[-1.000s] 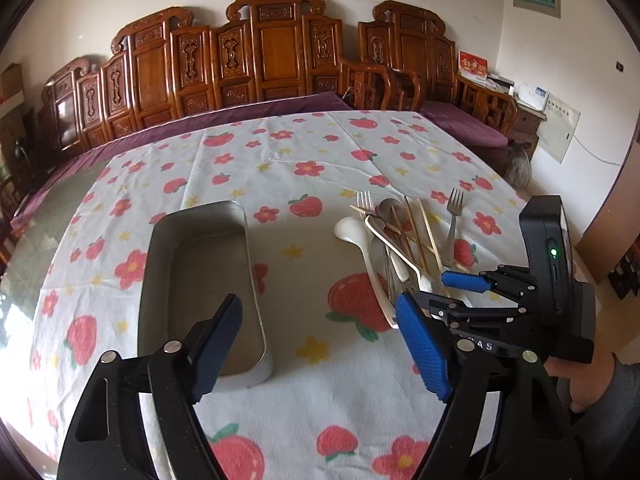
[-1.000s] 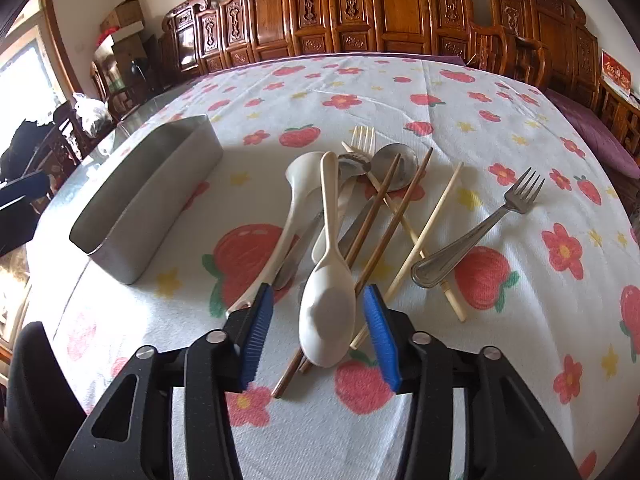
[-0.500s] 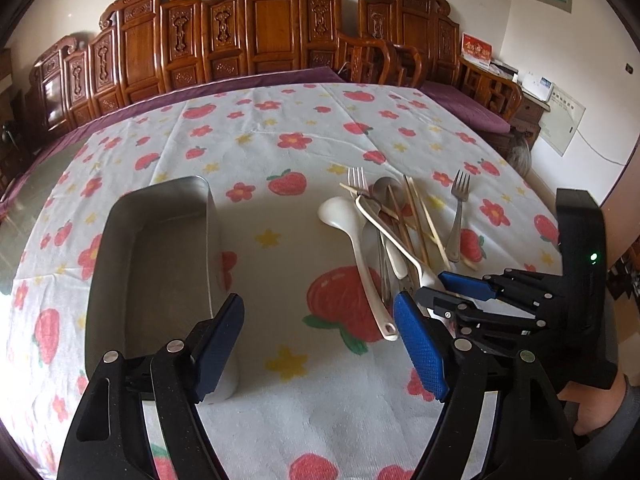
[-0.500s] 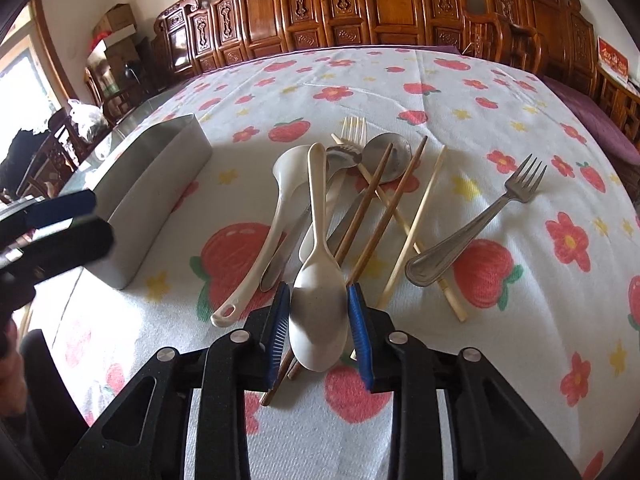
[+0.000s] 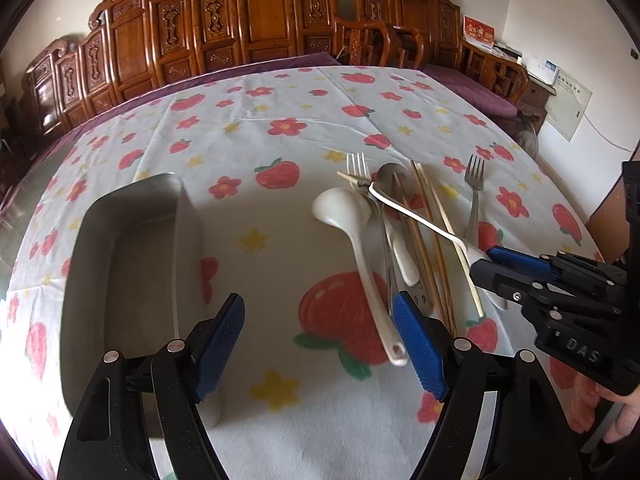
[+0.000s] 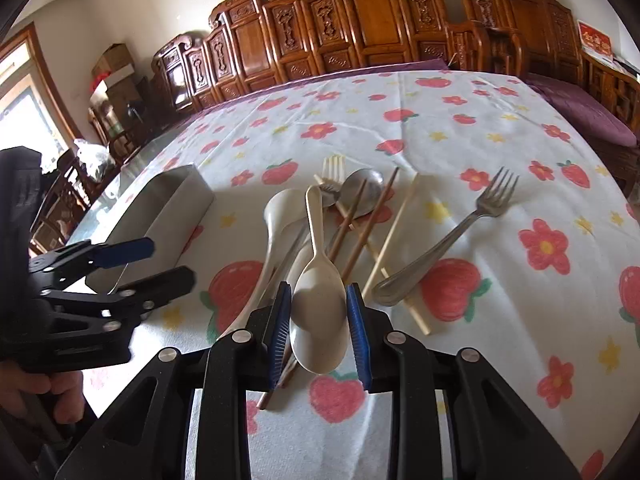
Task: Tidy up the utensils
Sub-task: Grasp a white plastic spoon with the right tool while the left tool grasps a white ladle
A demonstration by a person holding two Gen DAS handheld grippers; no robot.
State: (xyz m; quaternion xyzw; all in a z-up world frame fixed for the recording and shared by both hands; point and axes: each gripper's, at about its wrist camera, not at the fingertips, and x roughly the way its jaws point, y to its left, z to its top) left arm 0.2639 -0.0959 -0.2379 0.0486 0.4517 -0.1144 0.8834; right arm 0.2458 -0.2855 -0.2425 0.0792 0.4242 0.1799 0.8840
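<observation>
Left wrist view: the left gripper (image 5: pixel 320 344) stands wide apart, nothing between its blue pads, hovering above the strawberry-print tablecloth (image 5: pixel 280 136). The metal tray (image 5: pixel 80 248) lies to the left with its interior visible; only this view looks down into it. To the right lies the utensil pile: a white ladle (image 5: pixel 344 210), a gold fork (image 5: pixel 357 166), a metal spoon (image 5: pixel 390 172), brown chopsticks (image 5: pixel 420 248) and pale chopsticks (image 5: pixel 444 216), with a steel fork (image 5: pixel 474 184) just beside them, apart from the heap. The right gripper (image 5: pixel 486 264) comes in from the right edge; the white spoon (image 5: pixel 416 216) runs from it with its handle raised above the pile. Right wrist view: the right gripper (image 6: pixel 319 320) is narrowed onto the bowl of the white spoon (image 6: pixel 318 308), both blue pads touching its sides, the handle pointing away over the ladle (image 6: pixel 280 216). Here the tray (image 6: pixel 168 212) shows only its outer wall. This view shows the brown chopsticks (image 6: pixel 374 216) crossing the metal spoon (image 6: pixel 362 192), and the steel fork (image 6: pixel 452 240) lying over a pale chopstick (image 6: pixel 394 232). The left gripper (image 6: pixel 152 260) appears at the left edge, wide apart.
</observation>
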